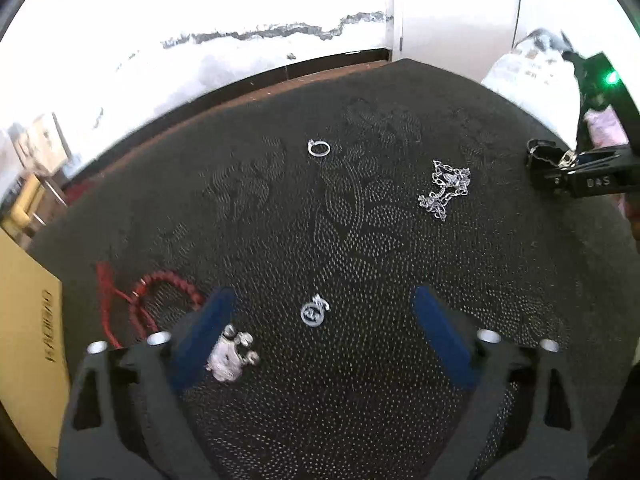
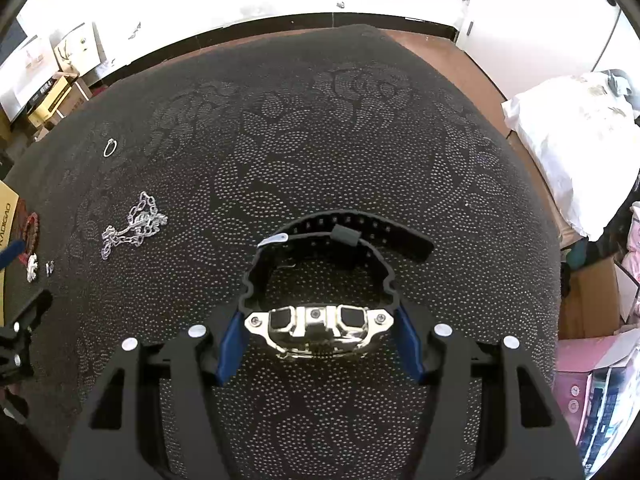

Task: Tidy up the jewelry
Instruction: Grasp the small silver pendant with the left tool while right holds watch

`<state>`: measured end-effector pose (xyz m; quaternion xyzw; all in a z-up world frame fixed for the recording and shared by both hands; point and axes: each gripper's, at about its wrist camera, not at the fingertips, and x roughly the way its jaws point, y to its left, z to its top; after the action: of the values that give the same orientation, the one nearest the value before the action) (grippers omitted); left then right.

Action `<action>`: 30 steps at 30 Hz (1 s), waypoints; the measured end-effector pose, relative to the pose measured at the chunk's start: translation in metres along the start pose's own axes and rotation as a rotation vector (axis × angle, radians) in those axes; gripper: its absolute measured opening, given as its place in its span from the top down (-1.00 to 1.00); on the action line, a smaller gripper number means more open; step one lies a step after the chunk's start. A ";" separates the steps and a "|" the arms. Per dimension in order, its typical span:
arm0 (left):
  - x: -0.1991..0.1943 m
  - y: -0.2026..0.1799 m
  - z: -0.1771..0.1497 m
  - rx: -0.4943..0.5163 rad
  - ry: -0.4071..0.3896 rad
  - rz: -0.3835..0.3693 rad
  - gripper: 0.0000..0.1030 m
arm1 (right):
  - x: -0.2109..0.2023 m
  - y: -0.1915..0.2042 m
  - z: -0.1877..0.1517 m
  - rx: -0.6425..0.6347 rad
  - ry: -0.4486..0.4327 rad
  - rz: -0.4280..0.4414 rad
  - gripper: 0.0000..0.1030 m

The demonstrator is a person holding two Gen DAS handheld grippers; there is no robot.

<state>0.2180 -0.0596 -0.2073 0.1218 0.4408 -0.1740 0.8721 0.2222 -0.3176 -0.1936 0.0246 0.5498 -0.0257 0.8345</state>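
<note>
My right gripper is shut on a black watch with a silver case, held above the dark patterned cloth. The watch and gripper also show at the right edge of the left wrist view. My left gripper is open, low over the cloth. A small silver pendant lies between its fingers and a silver earring cluster lies by its left finger. A silver chain and a silver ring lie farther off. A red beaded bracelet lies at left.
A cardboard box stands at the cloth's left edge. A white bag and pink boxes lie to the right on the floor. The chain and ring lie left in the right wrist view.
</note>
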 end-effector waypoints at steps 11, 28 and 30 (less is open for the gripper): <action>-0.003 0.023 -0.016 0.156 0.011 -0.020 -0.58 | 0.000 -0.005 -0.002 0.001 0.002 0.014 -0.19; 0.011 0.020 -0.012 0.109 0.014 -0.095 -0.60 | 0.006 0.000 0.000 -0.018 0.002 0.012 -0.19; 0.016 0.022 -0.007 0.079 0.025 -0.086 -0.59 | 0.006 0.000 -0.001 -0.019 0.002 0.011 -0.19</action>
<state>0.2304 -0.0404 -0.2232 0.1393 0.4493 -0.2269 0.8528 0.2240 -0.3176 -0.1996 0.0197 0.5505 -0.0162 0.8344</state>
